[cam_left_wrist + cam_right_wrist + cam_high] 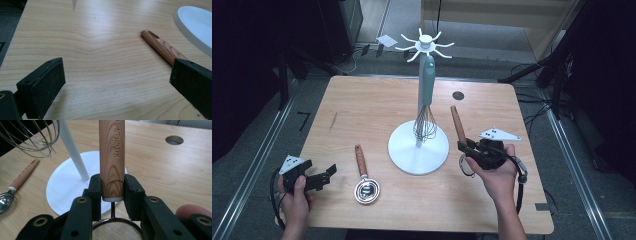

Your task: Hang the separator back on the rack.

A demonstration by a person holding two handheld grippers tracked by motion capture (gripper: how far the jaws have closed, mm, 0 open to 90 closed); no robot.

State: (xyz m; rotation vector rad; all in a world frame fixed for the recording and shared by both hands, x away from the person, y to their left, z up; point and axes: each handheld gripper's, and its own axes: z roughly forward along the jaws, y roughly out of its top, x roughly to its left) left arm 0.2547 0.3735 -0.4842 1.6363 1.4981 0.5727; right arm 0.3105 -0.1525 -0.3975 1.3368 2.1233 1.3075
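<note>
My right gripper (468,148) is shut on the wooden handle (457,125) of a small mesh strainer, right of the white utensil stand (418,156). In the right gripper view the handle (112,157) rises between the pads (95,192), and the mesh bowl (116,231) hangs below them. A teal-handled whisk (427,80) hangs from the stand's top hooks. A wooden-handled metal scoop (364,180) lies flat to the left of the stand's base. My left gripper (329,175) stands open at the table's front left, with the scoop's handle (160,46) just beyond its right jaw.
The stand's round base (197,25) takes up the table's middle. A round cable hole (458,95) sits at the back right of the tabletop. Dark equipment, cables and floor rails surround the table. A white card (386,40) lies on the floor behind.
</note>
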